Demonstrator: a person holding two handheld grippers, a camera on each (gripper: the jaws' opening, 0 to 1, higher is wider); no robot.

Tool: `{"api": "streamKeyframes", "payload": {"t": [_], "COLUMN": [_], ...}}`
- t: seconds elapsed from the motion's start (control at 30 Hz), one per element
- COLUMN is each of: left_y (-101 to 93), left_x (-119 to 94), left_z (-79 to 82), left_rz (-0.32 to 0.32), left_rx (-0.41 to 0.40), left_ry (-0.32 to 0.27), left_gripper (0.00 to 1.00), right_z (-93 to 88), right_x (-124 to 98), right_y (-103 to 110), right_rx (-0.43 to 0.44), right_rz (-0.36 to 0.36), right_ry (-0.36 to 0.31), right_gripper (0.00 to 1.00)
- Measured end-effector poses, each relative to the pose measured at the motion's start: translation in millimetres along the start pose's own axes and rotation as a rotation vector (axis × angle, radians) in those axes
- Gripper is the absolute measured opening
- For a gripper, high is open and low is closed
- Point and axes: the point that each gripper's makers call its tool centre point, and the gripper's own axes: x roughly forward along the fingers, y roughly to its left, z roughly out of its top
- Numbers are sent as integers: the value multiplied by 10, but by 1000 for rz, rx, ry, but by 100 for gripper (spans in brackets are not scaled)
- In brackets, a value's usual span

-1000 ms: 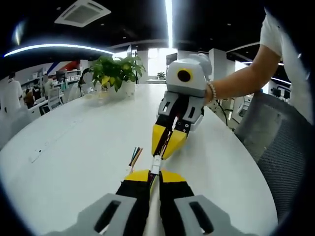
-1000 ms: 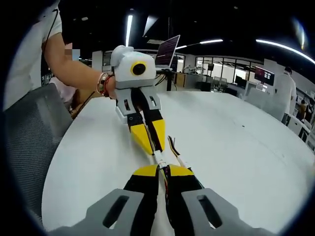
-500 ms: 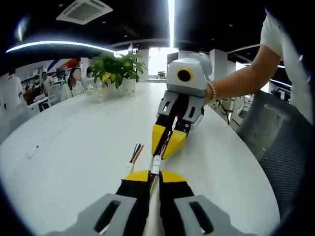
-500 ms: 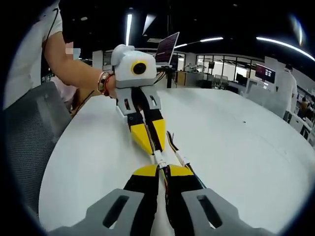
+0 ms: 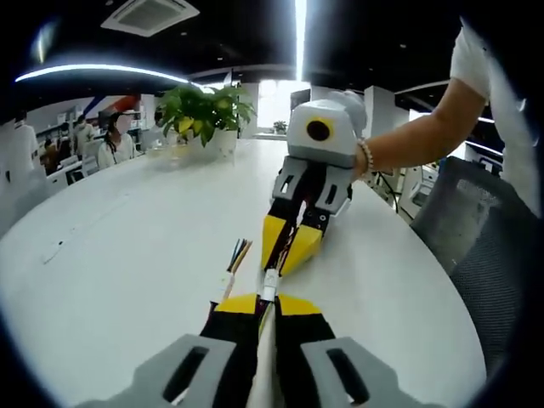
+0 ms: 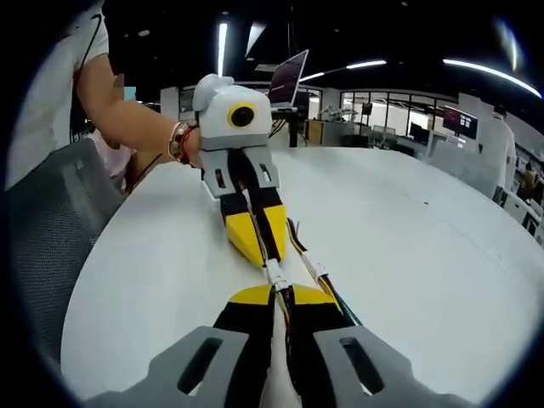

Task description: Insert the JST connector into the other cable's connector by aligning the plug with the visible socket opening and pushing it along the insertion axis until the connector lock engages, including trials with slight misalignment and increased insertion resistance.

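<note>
Fingers point(image 5: 255, 308) of both grippers clamped on cables | white connector point(image 5: 269, 284) between opposing yellow tips | above table point(image 5: 127, 255)

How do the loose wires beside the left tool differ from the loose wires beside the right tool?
In the left gripper view, the wires beside the left tool fan out in several colours, their free ends bare on the table. In the right gripper view, the wires beside the right tool carry a small white piece partway along. Both bundles lie on the table beside the shut tools, near the white connector.
</note>
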Motion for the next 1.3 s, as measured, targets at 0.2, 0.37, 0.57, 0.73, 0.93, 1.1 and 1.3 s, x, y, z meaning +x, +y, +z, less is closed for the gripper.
{"api": "streamKeyframes", "payload": {"t": [0.2,0.37,0.57,0.73,0.93,1.1,1.3], "left_y": [5,-6,0,-6,-9,-12,-11], "left_x": [1,13,7,1,-3,-1,-3], "left_z": [0,-36,-49,-69,-98,-108,-108], "left_rz": [0,-1,2,1,-1,-2,-5], "left_rx": [-4,-18,-19,-25,-31,-27,-37], "left_ry": [0,11,17,22,27,31,25], "left_gripper": [0,0,0,0,0,0,0], "right_z": [-13,-36,-36,-45,-58,-67,-65], "right_x": [12,22,37,56,77,82,84], "right_y": [-5,12,8,20,27,31,28], "right_rx": [2,-6,-5,-4,-5,1,8], "right_rz": [-2,-2,-3,-2,0,0,-2], "right_ry": [-1,8,8,8,13,13,10], "right_gripper": [3,3,3,3,4,4,4]}}
